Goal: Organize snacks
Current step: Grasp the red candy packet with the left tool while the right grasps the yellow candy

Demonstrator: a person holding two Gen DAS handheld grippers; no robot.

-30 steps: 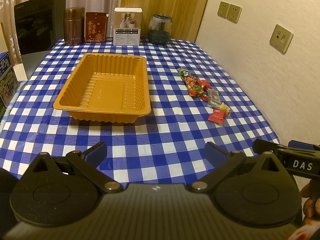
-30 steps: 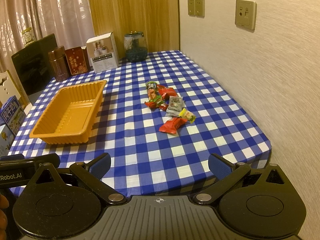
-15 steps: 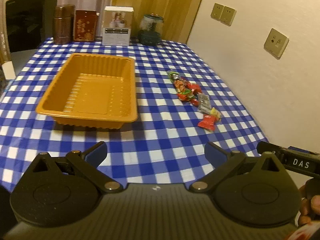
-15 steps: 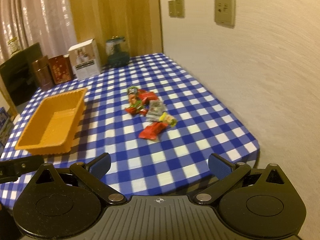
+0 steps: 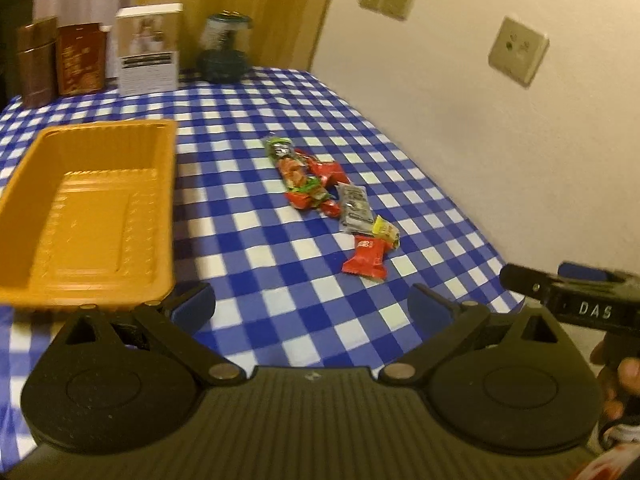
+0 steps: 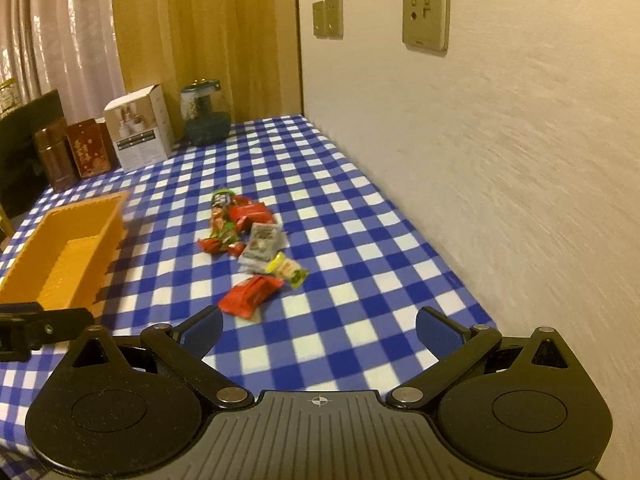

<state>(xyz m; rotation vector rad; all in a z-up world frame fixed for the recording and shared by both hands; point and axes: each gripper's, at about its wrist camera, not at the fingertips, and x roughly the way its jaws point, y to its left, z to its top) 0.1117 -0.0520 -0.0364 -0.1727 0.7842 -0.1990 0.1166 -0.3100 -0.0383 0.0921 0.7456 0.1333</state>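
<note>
Both views have swung closer to snacks (image 6: 250,248); orange tray (image 5: 36,168) holds nothing.

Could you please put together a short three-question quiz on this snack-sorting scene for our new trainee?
1. True or false: the orange tray already holds a snack.
2. Which packet lies nearest the right gripper? A) red packet B) grey packet C) green-topped packet
3. Fill in: both the left gripper and the right gripper are ____ and hold nothing.

Key
1. False: the tray shows only its ribbed floor.
2. A: the red packet lies just ahead of the left-hand finger.
3. Open: the fingers stand wide apart.
</note>
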